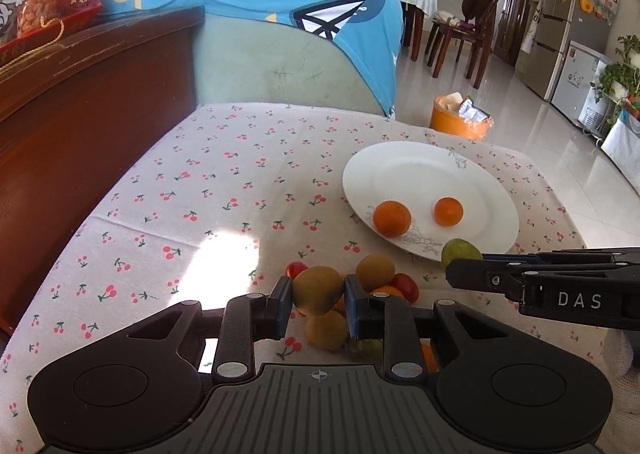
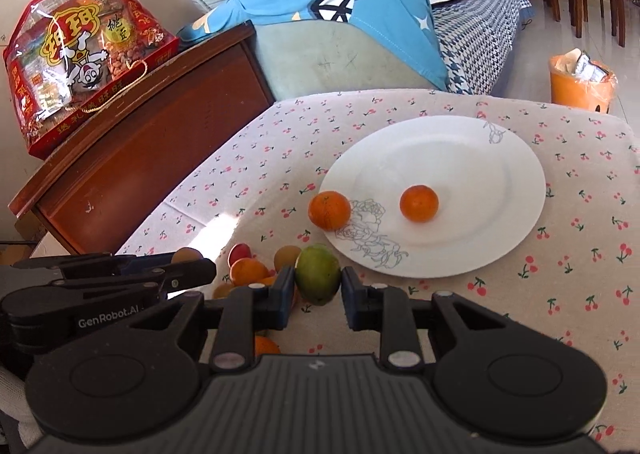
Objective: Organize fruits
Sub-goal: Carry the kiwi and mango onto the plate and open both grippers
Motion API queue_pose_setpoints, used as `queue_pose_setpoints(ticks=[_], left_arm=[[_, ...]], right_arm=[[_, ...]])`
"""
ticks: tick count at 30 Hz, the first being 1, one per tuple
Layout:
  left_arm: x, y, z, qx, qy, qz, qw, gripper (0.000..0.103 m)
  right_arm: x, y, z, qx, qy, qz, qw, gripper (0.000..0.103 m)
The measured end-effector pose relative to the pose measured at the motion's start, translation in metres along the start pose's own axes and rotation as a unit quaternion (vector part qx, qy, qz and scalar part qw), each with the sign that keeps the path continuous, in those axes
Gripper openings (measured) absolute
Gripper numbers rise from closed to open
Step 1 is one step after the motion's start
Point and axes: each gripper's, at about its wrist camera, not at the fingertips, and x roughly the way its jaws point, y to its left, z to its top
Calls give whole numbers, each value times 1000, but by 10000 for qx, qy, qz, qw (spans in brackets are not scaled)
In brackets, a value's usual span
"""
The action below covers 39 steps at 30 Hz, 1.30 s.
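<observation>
On my left wrist view, my left gripper (image 1: 318,296) has its jaws closed narrowly around a brown kiwi (image 1: 317,290), both blue pads touching its sides. The kiwi sits at the top of a small fruit pile (image 1: 352,302) on the cherry-print tablecloth (image 1: 224,182); a second kiwi (image 1: 375,271) lies just behind it, a third (image 1: 326,330) just below it, with red tomatoes (image 1: 407,286) and pieces of orange fruit among them. On my right wrist view, my right gripper (image 2: 318,286) has its jaws closed on a green mango (image 2: 318,274), which has a reddish patch at its lower end; the pads touch both of its sides. I cannot tell whether either held fruit is lifted clear of the cloth. The white plate (image 2: 460,142) lies on the tablecloth ahead of both grippers, near the pile. One orange (image 2: 419,203) rests inside the plate. A second orange (image 2: 329,210) rests at the plate's left rim, beside the grey flower drawing (image 2: 370,234); the right wrist view shows it overlapping the rim edge, the left wrist view shows it on the plate. The two grippers are close, side by side, the left one visible at the left edge of my right wrist view.
</observation>
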Motion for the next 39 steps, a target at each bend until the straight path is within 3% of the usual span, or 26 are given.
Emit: queue_pose_setpoints(ticks=[11,24,39], left_arm=[[43,-24,29,201,54,-263,9994,25],[83,-43,42,399,196,-353,9984,25],[108,-52,64,271,186,-554,9979,27]], right_arm=[[-9,-24,40,-75,7,-173,9998,25],[15,-71,48,571,345,-451,9968,26],[30,-88,54,1043,276,-721,9915,27]])
